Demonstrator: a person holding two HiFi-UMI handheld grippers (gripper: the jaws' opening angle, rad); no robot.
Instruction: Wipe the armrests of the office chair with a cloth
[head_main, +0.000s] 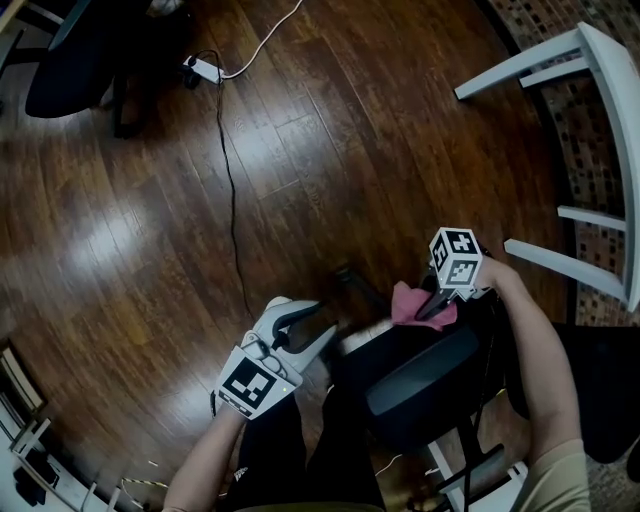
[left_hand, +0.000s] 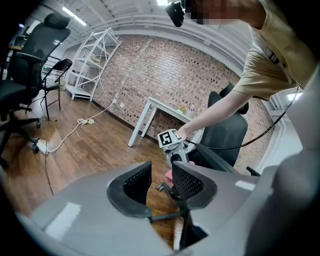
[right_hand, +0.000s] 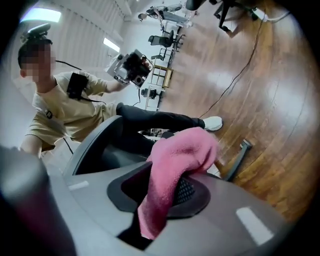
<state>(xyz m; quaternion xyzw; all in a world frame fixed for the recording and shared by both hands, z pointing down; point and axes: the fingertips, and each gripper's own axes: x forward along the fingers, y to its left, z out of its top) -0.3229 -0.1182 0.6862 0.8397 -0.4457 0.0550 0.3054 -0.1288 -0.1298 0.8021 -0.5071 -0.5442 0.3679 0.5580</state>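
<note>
Right gripper (right_hand: 162, 192) pinching pink cloth (right_hand: 175, 160), cloth draped over its jaws; left gripper (left_hand: 161, 181) pressed together.

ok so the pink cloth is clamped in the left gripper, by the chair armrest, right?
Not quite. The pink cloth is clamped in the right gripper, not the left. The right gripper view shows it pinched between those jaws, and the left gripper has nothing between its own. The rest stands: it is by the chair armrest.

My right claw (right_hand: 167, 187) pinches the crumpled pink terry cloth (head_main: 415, 303) at the black padded armrest's (head_main: 425, 378) far end.
</note>
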